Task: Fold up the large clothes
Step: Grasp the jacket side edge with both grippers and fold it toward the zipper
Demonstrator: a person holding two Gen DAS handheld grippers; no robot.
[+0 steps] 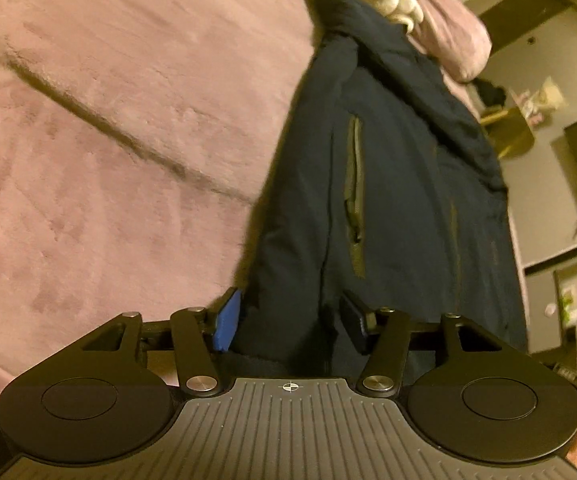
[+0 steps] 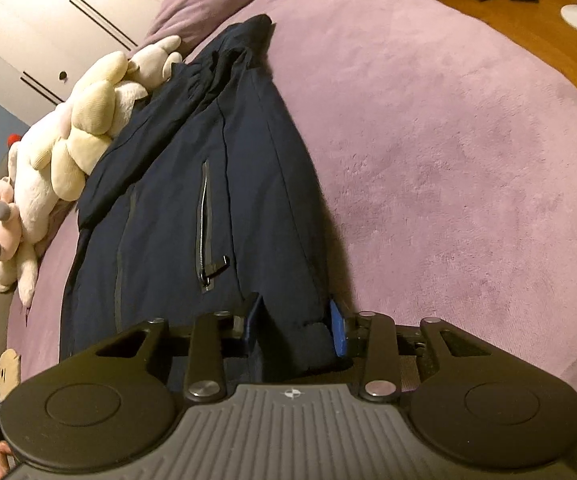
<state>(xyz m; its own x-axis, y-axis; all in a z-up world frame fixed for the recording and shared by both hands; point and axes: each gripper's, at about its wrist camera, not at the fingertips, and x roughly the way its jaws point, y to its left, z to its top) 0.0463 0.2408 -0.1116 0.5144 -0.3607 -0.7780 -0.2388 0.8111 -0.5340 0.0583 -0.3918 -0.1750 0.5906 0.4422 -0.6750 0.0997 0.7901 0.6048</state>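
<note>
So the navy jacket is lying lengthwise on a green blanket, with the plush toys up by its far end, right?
Not quite. The blanket is pinkish purple, not green; the right wrist view shows it most plainly. The rest holds: the navy jacket lies lengthwise on it, with the plush toys beside its far end.

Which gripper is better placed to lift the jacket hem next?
Right gripper, probably: cloth of the jacket fills its jaws at the hem; the left gripper straddles the hem more loosely.

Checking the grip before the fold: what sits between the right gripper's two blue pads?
In the right wrist view, the navy jacket's bottom edge lies bunched between the right gripper's pads.
</note>
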